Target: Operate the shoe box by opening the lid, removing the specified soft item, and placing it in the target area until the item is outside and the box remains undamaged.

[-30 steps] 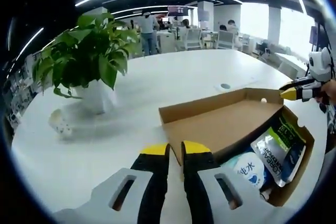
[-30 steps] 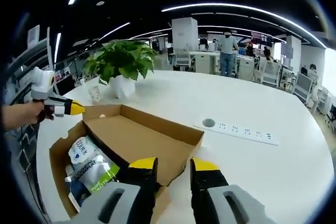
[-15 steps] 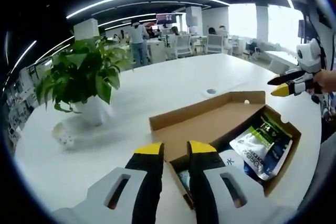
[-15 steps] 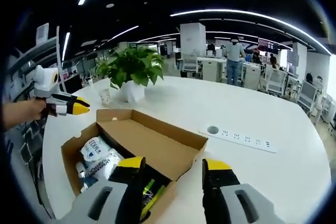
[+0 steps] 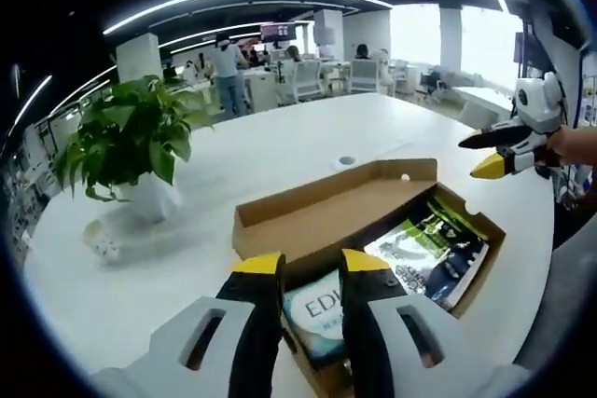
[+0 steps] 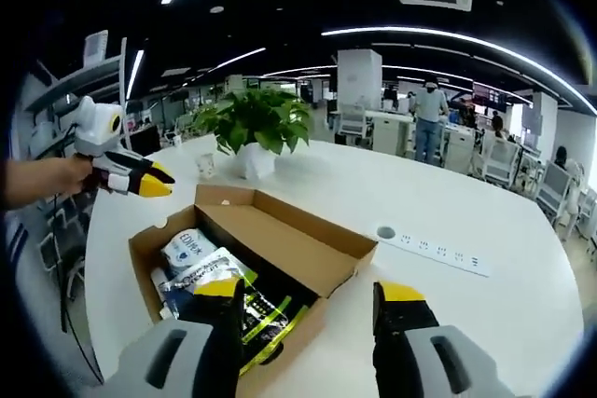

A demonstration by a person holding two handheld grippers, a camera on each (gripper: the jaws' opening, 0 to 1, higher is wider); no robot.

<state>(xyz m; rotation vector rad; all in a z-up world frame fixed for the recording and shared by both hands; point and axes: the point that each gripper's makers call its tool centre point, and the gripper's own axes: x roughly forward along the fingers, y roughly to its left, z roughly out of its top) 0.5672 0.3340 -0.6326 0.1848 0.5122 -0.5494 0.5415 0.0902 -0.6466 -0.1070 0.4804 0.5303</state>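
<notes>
While the shoe box point(image 5: 364, 221) sits lid-up on the white bench point(image 5: 280, 151), the left gripper point(image 5: 312, 267) hovers narrowly parted at six o'clock over its packets point(image 5: 424, 249). Right gripper view: the right gripper point(image 6: 312, 291) gapes released above the box, potted plant point(image 6: 256, 132) at eleven o'clock.

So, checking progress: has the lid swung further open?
Yes. Against the box wall, the lid has swung back toward the power strip, uncovering more packets.

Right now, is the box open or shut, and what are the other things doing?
Box: open, lid flipped back.
Packets: lying inside the box.
Left gripper: open, empty, at the box's near edge.
Right gripper: open, empty, above the box.
Plant: upright in its pot.
</notes>
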